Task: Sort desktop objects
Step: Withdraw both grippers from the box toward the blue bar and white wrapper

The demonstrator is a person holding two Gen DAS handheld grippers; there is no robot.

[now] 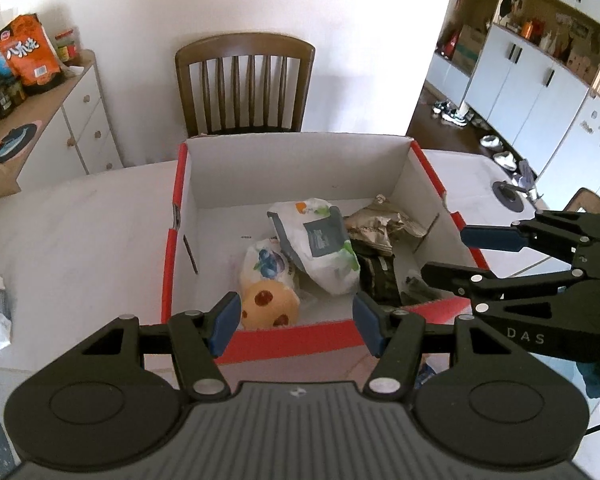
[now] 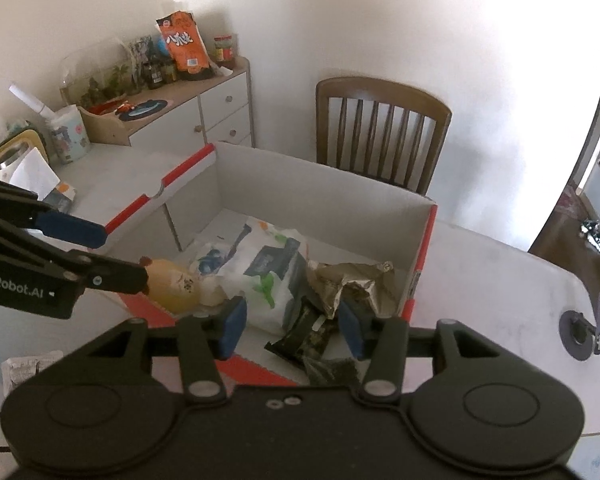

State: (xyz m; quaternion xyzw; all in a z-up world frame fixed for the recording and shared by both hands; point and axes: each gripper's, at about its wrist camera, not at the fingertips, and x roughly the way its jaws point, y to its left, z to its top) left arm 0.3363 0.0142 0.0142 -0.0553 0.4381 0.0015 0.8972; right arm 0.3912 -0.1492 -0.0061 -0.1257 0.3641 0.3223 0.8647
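Right wrist: left gripper (image 2: 100, 258) hides yellow toy (image 2: 176, 286).

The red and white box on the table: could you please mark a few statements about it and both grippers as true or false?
1. The box holds several packets. True.
2. The left gripper holds the yellow spotted toy. False: nothing sits between its jaws; the toy lies in the box.
3. The right gripper is empty. True.
4. The crumpled gold wrapper lies on the table outside the box. False: it is inside, by the right wall.
5. A wooden chair stands behind the box. True.
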